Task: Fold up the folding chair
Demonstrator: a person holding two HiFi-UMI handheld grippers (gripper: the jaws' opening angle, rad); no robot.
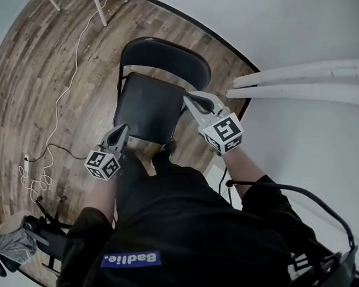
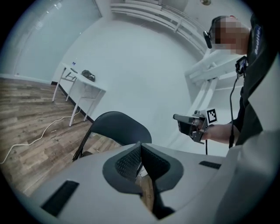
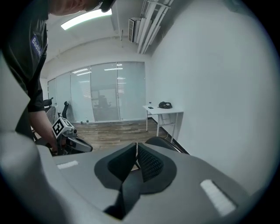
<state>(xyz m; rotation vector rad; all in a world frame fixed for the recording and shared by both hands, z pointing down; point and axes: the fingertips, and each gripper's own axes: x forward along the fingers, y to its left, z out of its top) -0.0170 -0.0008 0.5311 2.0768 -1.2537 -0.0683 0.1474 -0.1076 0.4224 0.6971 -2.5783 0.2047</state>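
Note:
A black folding chair (image 1: 151, 94) stands unfolded on the wood floor in front of me, seat (image 1: 146, 109) flat and backrest (image 1: 165, 61) toward the white wall. My left gripper (image 1: 121, 131) hovers shut and empty over the seat's near left edge. My right gripper (image 1: 188, 99) is shut and empty above the seat's right edge, near the backrest. In the left gripper view the backrest (image 2: 118, 127) rises beyond the shut left gripper (image 2: 140, 148), and the right gripper (image 2: 177, 117) shows at right. In the right gripper view, past the shut right gripper (image 3: 136, 151), the left gripper (image 3: 85, 146) shows at left.
A white wall (image 1: 293, 24) runs close behind the chair, with white pipes (image 1: 301, 83) along it at right. A white cable (image 1: 60, 97) trails over the floor at left. A white table (image 2: 81, 83) stands by the far wall. A black cable (image 1: 299, 194) hangs from my right arm.

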